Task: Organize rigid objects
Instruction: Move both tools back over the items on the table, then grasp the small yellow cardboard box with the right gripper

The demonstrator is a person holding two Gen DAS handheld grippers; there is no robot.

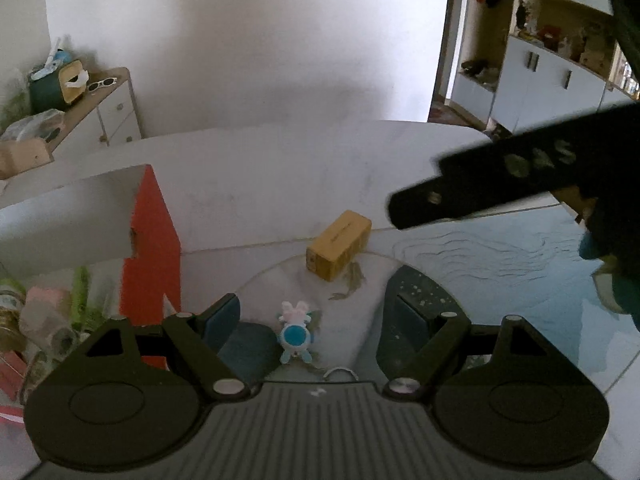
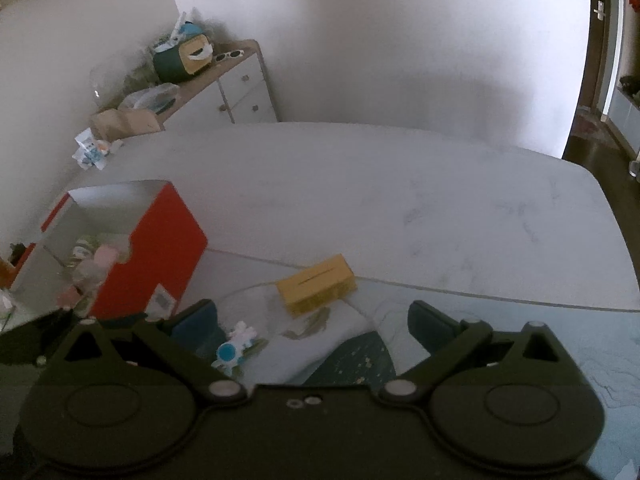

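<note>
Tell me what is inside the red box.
The red box holds small items, something pink and something green-striped among them; blur hides what they are, and its walls cover the rest.

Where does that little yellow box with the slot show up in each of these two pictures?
Left wrist view: the yellow box lies just right of centre on the table, beyond the open left claw.
Right wrist view: the yellow box lies near the centre, beyond the open right claw.
Shared landmark: the red box stands to the left of it in both, with the small blue and white toy nearer the camera.
</note>
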